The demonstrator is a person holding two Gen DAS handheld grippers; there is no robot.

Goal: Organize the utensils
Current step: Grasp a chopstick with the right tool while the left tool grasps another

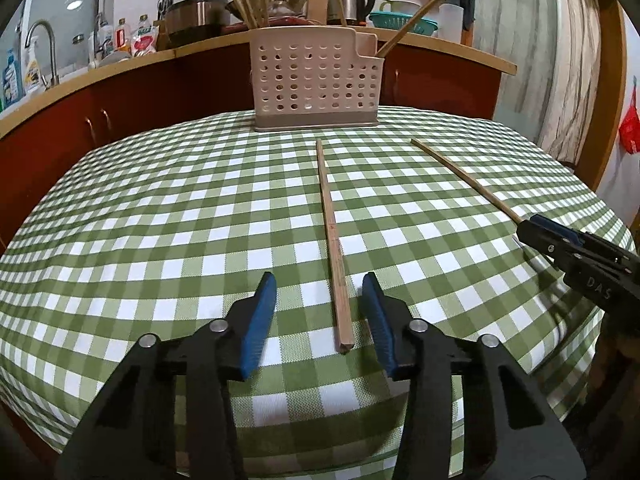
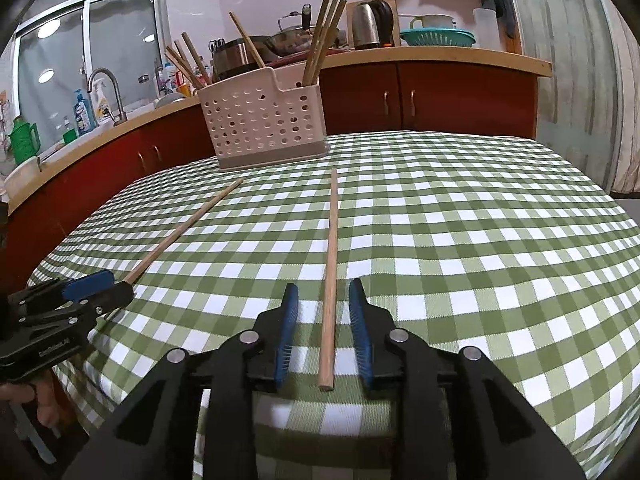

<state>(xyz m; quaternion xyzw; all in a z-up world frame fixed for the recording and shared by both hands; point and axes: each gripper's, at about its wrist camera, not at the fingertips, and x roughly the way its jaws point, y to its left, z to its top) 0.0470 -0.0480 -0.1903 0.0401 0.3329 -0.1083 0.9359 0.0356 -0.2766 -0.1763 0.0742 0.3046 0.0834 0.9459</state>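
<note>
Two chopsticks lie loose on the checked tabletop, both running away from you toward the holder at the far edge. Your left gripper straddles the near end of the left chopstick, fingers apart, the stick closer to the right pad and touching neither. Your right gripper straddles the near end of the right chopstick, fingers apart, stick roughly centred, no contact. Step in hand looks like the grasp on both. Shift the left gripper a little so the stick sits midway, lower until the pads flank it at cloth level, then close squarely; a thin stick will likely roll or pivot if one pad meets it first. Gripping this near the end, expect the far tip to droop on lifting. Count: two chopsticks on the cloth; in the holder, about five in the left-hand cluster, one leaning alone mid-way, about four in the right compartment, overlap making this uncertain. One holder, two grippers.
</note>
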